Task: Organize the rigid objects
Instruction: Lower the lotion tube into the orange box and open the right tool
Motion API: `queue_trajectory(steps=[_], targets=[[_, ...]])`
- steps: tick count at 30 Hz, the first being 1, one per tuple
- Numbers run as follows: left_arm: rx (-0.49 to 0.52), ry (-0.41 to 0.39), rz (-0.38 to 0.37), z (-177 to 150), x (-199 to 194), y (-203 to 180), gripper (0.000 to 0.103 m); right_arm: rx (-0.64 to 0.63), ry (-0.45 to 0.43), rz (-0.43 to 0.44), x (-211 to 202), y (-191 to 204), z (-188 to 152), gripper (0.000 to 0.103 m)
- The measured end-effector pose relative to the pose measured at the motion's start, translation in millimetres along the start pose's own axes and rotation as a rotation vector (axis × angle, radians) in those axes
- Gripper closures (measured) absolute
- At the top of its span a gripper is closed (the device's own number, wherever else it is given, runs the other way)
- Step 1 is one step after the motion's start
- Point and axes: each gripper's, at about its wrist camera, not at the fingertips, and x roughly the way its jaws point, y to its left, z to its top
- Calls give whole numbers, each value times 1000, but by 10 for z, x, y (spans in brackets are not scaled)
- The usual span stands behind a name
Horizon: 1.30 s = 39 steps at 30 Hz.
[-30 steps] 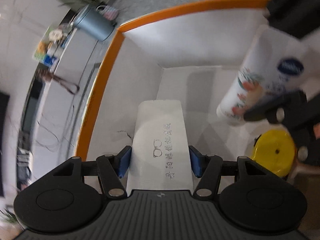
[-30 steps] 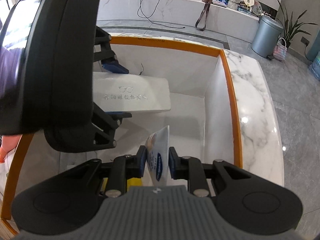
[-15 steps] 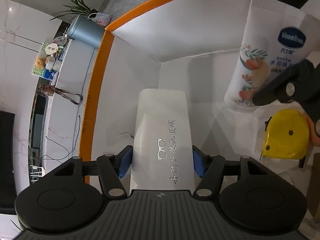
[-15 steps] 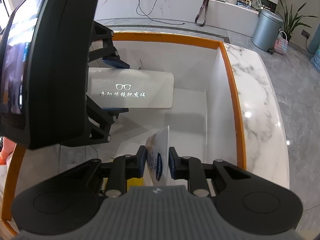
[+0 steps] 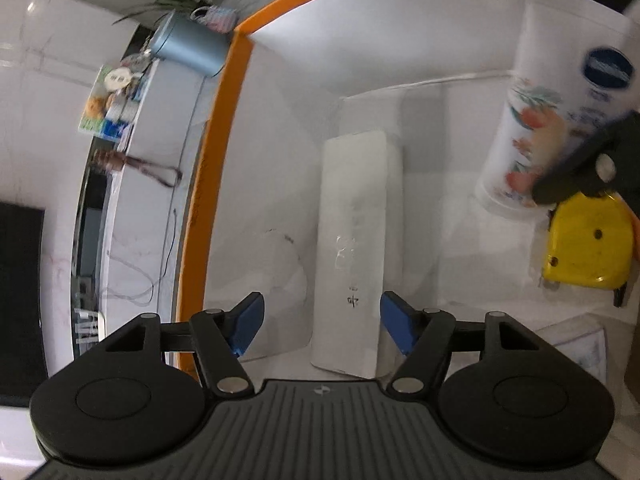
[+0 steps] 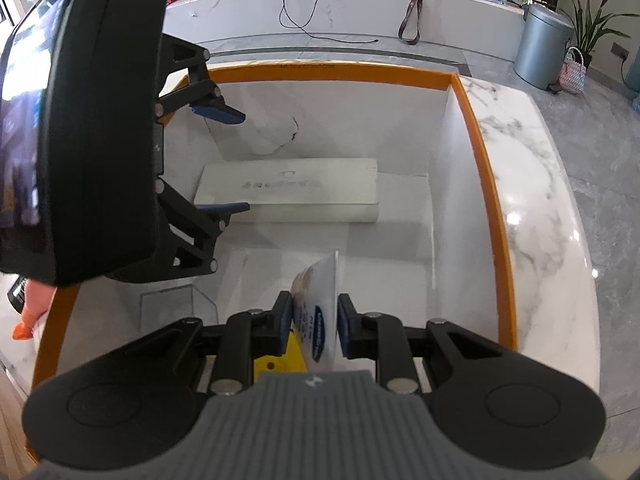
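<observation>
Resting flat on the floor of the white, orange-rimmed box (image 6: 486, 184) is the white glasses case (image 6: 292, 186), lengthwise along the far wall, w/ silver lettering on its lid. Seen from the left wrist cam, the same glasses case (image 5: 352, 248) runs straight ahead between the blue pads, but neither pad touches it.

Left tool (image 5: 320, 320): spread wide, holding nothing, hovering just above the case's near end. In the right wrist view the left tool (image 6: 222, 160) comes in from the box's left side, one blue finger (image 6: 218, 112) up by the far wall, the other low beside the case's left end.

Right tool (image 6: 311, 326): pressed onto a white Vaseline lotion tube (image 6: 320, 300), flat crimped end pointing fwd into the box, held clear of the floor. From the left cam the lotion tube (image 5: 556, 104) shows tilted at upper right, blue oval logo and fruit/leaf print visible, somewhat blurred.

Yellow tape measure (image 5: 588, 240) lies on the box floor near the right tool's side, just beside and below the tube; only a yellow sliver (image 6: 290, 356) shows under the right tool's fingers.

Box sits on a marble surface (image 6: 540, 208). Beyond it: grey bin (image 6: 542, 46), potted plant (image 6: 592, 28), black cable (image 6: 312, 12) on the back counter.
</observation>
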Motion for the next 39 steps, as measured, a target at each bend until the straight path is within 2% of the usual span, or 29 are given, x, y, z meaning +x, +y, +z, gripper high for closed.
queue_trajectory(steps=[4, 5, 8, 14, 19, 22, 27, 33, 39], targets=[[-53, 40, 102, 2, 61, 99, 34, 3, 3, 26, 5, 49, 13, 80], [-78, 43, 101, -6, 67, 144, 39, -1, 2, 27, 5, 64, 16, 80], [-180, 21, 35, -34, -12, 274, 39, -3, 0, 30, 12, 109, 26, 80], [-402, -60, -50, -172, -386, 543, 38, -9, 0, 49, 24, 227, 53, 80], [-495, -118, 0, -369, -753, 636, 38, -32, -9, 54, 48, 393, 107, 80], [-587, -131, 5, -495, -870, 763, 38, -56, -12, 51, 78, 519, 144, 80], [-726, -121, -34, -762, -919, 845, 38, -98, -11, 41, 164, 698, 219, 80], [-815, -80, -55, -998, -862, 803, 38, -111, 16, 30, 271, 800, 282, 80], [-889, -59, -109, -1149, -796, 760, 38, -87, 57, 31, 368, 755, 254, 80]])
